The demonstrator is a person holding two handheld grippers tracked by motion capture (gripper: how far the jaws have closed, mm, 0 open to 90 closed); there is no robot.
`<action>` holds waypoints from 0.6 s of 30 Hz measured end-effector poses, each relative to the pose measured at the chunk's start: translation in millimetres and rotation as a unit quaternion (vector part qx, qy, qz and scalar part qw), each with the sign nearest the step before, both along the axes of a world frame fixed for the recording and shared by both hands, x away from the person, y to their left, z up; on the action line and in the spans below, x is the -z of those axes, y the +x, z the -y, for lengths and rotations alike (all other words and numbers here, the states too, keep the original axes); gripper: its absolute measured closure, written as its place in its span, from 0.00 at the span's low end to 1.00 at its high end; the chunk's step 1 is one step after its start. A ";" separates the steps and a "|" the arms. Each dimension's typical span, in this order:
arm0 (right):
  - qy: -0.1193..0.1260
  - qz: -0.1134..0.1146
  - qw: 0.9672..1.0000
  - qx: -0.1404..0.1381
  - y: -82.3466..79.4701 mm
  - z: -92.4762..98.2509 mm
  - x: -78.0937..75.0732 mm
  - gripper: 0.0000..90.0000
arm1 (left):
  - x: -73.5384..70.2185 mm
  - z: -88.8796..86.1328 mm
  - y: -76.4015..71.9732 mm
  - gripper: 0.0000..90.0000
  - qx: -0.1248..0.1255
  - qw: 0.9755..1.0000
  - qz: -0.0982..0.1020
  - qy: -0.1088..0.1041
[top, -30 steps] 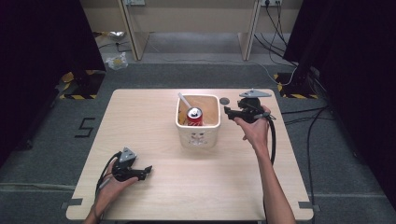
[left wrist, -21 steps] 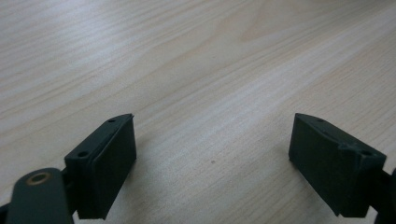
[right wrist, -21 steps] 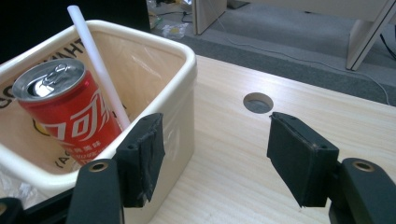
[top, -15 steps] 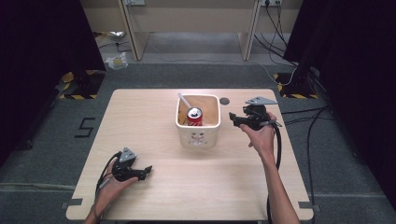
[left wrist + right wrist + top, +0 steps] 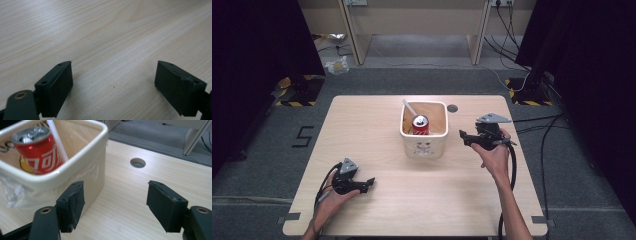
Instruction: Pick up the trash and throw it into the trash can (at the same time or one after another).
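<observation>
Right gripper [image 5: 115, 205]: fingers [image 5: 71, 205] spread wide, nothing between them; they have just been opening further. It sits just beside the right wall of the white bin [image 5: 424, 145], not touching it as far as I can tell. Left gripper [image 5: 113, 87]: fingers released, hovering over bare table [image 5: 105, 30] at the near-left, well apart from the bin.

Bin stands mid-table, lined with a clear plastic bag [image 5: 12, 192]. Inside: red soda can [image 5: 37, 150] upright, with a white straw-like stick [image 5: 57, 142] leaning beside it, and something yellow low down, too hidden to name.

Step, as I read it: right hand is clear of the bin with the can already in, so either just after a drop or lining up on the rim. Next move likely needs the right fingers straddling the bin wall or the bag edge, then closing; the thin plastic could slip.

Count: one bin, one can, one stick, two grippers, one cable hole [image 5: 138, 163] in the table.
</observation>
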State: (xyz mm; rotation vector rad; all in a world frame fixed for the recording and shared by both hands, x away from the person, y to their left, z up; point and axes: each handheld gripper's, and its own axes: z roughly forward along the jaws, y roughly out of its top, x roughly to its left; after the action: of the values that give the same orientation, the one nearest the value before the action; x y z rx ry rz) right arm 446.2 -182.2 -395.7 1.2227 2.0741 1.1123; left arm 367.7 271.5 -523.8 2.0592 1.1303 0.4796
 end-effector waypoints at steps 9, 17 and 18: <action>-0.032 0.004 0.999 -0.005 -20.1 -1.7 10.1 0.32 | 0.0 0.0 0.0 0.16 0.000 1.000 0.000 0.000; -0.037 -0.006 0.999 -0.022 -34.1 -5.6 22.9 0.31 | 0.0 0.1 -0.1 0.16 0.000 1.000 0.000 0.000; -0.039 -0.006 0.999 -0.024 -35.7 -6.0 24.4 0.31 | 0.0 0.1 0.0 0.16 0.000 1.000 0.000 0.000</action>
State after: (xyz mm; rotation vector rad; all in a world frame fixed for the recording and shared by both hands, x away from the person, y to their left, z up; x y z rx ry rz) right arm 410.5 -176.3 -420.1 1.1518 2.1452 1.0379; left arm 367.6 271.5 -523.9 2.0589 1.1306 0.4797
